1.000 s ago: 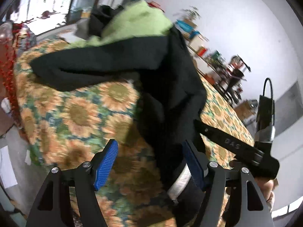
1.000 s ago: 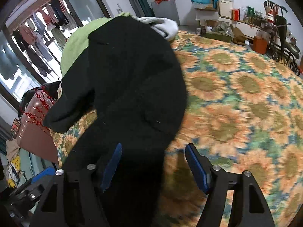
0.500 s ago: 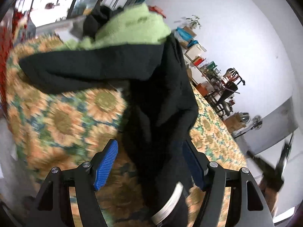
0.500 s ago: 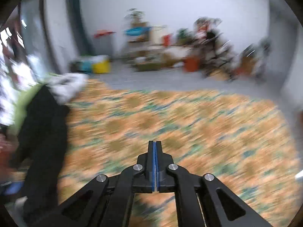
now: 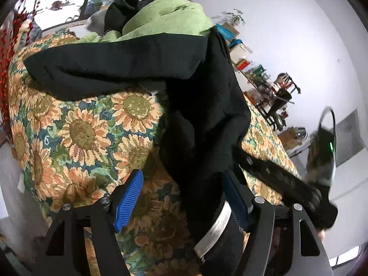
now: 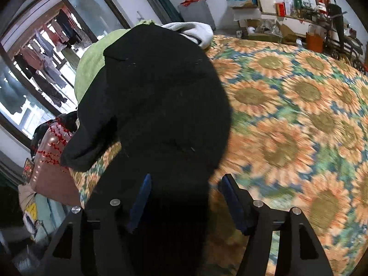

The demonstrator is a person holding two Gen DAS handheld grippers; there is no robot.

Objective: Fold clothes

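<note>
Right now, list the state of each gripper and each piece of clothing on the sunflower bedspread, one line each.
Left gripper: open, black cloth between its blue pads, not clamped.
Right gripper: open, black cloth between its fingers.
Black fabric garment: unfolded, draped over the pile, one sleeve stretched sideways.
Green fleece garment: crumpled in the pile, under the black one.
White cloth: bunched up behind the pile.
Sunflower-print bedspread: spread flat.

I see a bed under a sunflower-print cover (image 6: 287, 119) spreading ahead and to the right of my right gripper (image 6: 186, 203). On it lies a black garment (image 6: 161, 96), running from between that gripper's fingers out to a heap with a green cloth (image 5: 165, 16) and a white piece (image 6: 195, 31).
</note>
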